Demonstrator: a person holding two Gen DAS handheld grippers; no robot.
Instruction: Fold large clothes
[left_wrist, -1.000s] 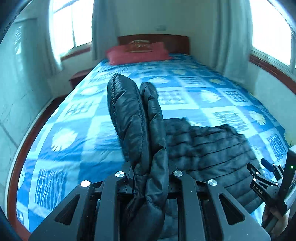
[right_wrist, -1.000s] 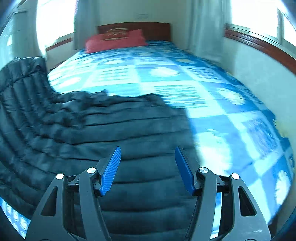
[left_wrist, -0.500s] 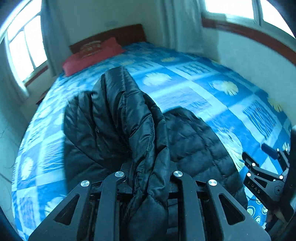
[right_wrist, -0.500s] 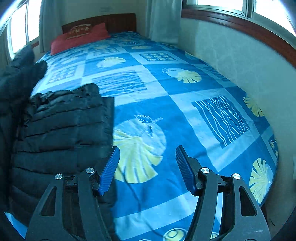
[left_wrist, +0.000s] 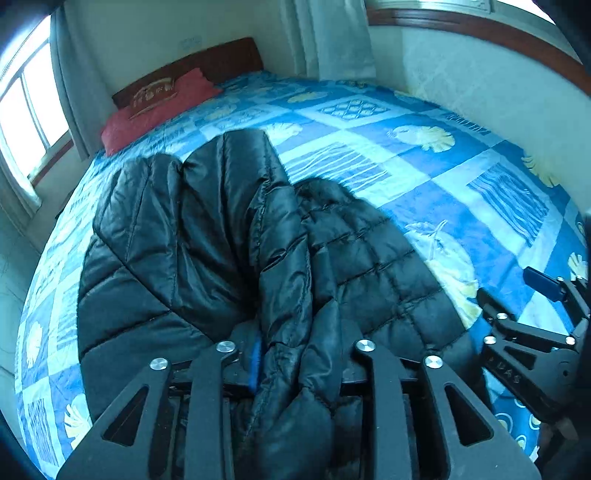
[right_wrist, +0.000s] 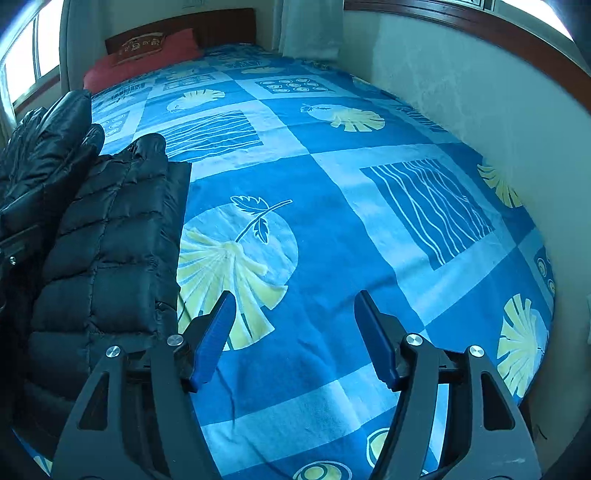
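Observation:
A black quilted puffer jacket (left_wrist: 207, 236) lies on the blue patterned bed (left_wrist: 436, 173). My left gripper (left_wrist: 295, 354) is shut on a bunched fold of the jacket, which rises between its fingers and drapes over the rest of the garment. In the right wrist view the jacket (right_wrist: 110, 236) lies at the left. My right gripper (right_wrist: 295, 332) is open and empty above the bedspread, to the right of the jacket's edge. It also shows at the right edge of the left wrist view (left_wrist: 532, 306).
A red pillow (left_wrist: 155, 107) lies against the wooden headboard (left_wrist: 207, 66) at the far end. A wall (right_wrist: 480, 96) runs along the bed's right side, with curtains (left_wrist: 332, 37) in the corner. A window (left_wrist: 26, 110) is at the left.
My left gripper has carried the held jacket fold rightward over the rest of the garment and lowered it. My right gripper has swung right, off the jacket and over the bare bedspread.

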